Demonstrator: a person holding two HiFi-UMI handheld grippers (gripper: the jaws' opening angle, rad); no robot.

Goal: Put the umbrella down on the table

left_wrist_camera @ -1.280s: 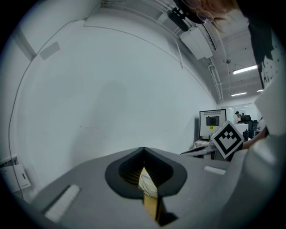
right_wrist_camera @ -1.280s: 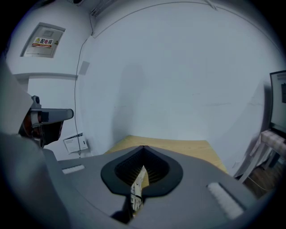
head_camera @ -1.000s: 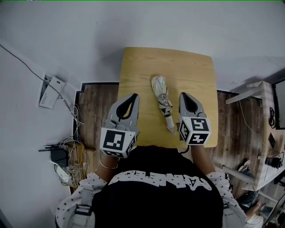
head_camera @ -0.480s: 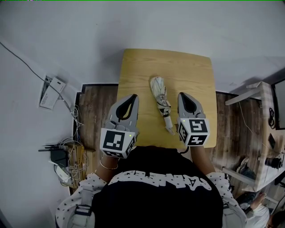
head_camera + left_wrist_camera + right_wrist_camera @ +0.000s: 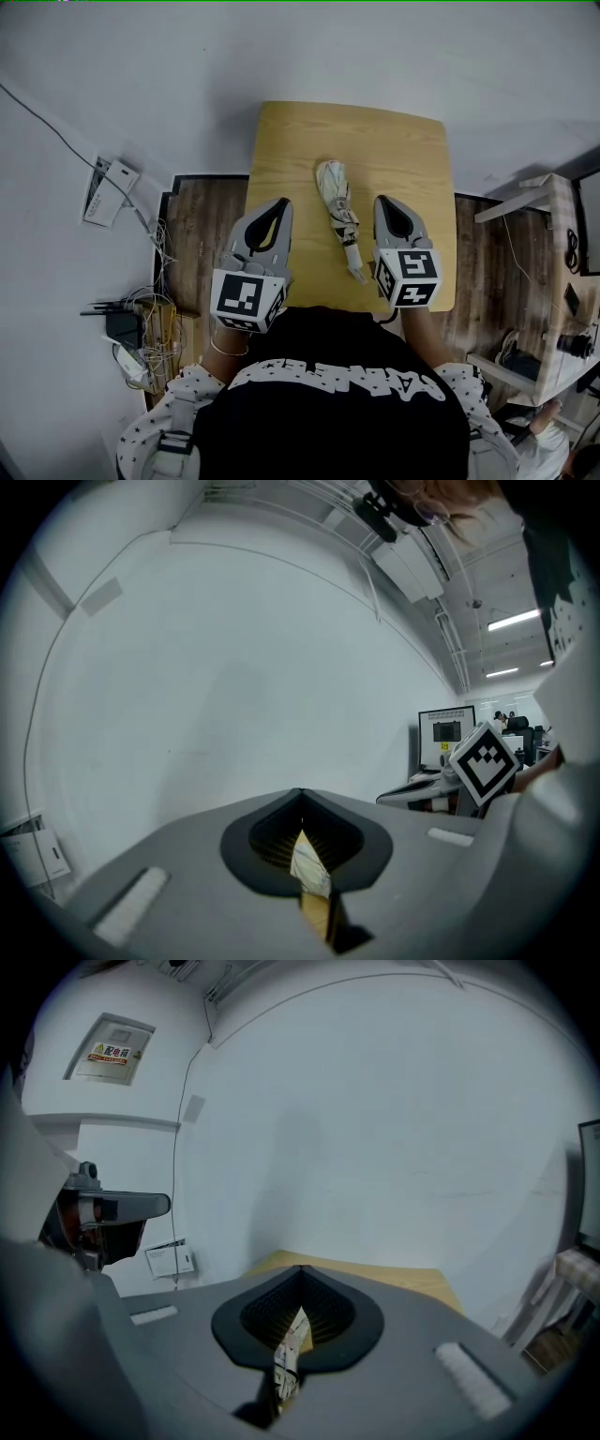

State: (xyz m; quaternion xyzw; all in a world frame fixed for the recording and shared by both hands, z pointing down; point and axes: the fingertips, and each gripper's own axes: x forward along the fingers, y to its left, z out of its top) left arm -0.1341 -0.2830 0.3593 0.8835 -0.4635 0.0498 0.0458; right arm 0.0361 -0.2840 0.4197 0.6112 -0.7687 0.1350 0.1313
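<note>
Umbrella (image 5: 337,208), folded, cream with dark print, flat on table (image 5: 394,150), left tool (image 5: 279,204) and right tool (image 5: 384,202) closed empty

One folded umbrella (image 5: 339,208) and one wooden table (image 5: 403,159) are before me. I hold two grippers, my left gripper (image 5: 279,203) and my right gripper (image 5: 384,201), with one marker cube on the left (image 5: 246,298) and one on the right (image 5: 410,276), two cubes in all. On my left I count one white box (image 5: 108,192), one black router (image 5: 122,328) and a tangle of cables (image 5: 157,361) too knotted to number. The left gripper view adds one monitor (image 5: 446,733) and two ceiling light strips (image 5: 514,621); the right gripper view adds one wall sign (image 5: 114,1051).
</note>
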